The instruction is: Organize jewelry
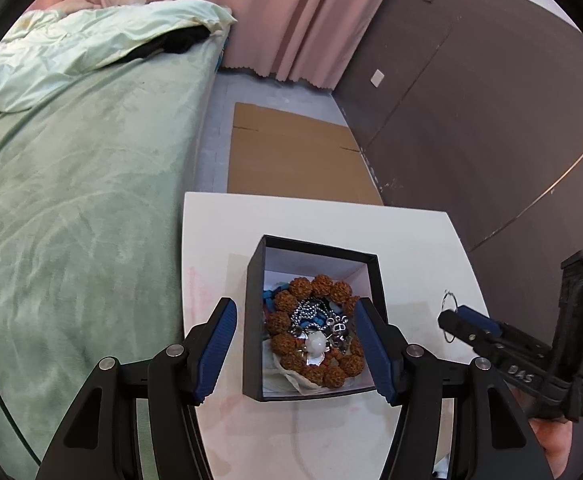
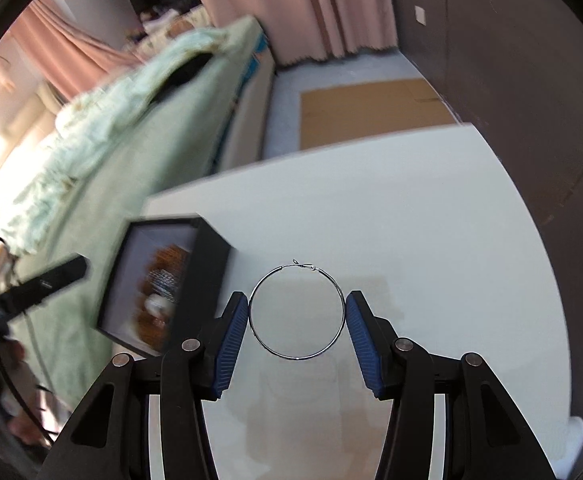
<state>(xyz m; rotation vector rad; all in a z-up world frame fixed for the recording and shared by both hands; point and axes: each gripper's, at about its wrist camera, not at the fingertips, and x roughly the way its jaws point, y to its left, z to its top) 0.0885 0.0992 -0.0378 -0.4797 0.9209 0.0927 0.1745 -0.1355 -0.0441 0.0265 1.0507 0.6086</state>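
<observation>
A black box (image 1: pixel 252 320) with a white inside stands on the white table (image 1: pixel 411 236). It holds a brown bead bracelet (image 1: pixel 291 354), a silver chain (image 1: pixel 309 312) and a white stone piece (image 1: pixel 316 345). My left gripper (image 1: pixel 297 346) hovers open above the box, one finger on each side of it and nothing between them. To the right, my right gripper (image 2: pixel 297 320) is shut on a thin silver hoop earring (image 2: pixel 298 358), with both blue pads against the ring's sides above the table (image 2: pixel 411 220). The left wrist view shows that gripper (image 1: pixel 457 316) and the hoop (image 1: pixel 444 305) from the side.
A bed with a green cover (image 1: pixel 83 208) runs along the table's left side. Flat cardboard (image 1: pixel 291 156) lies on the floor beyond the table. A dark wall (image 1: pixel 471 120) stands to the right and pink curtains (image 1: pixel 307 16) hang at the back. The box (image 2: pixel 207 272) looks blurred in the right wrist view.
</observation>
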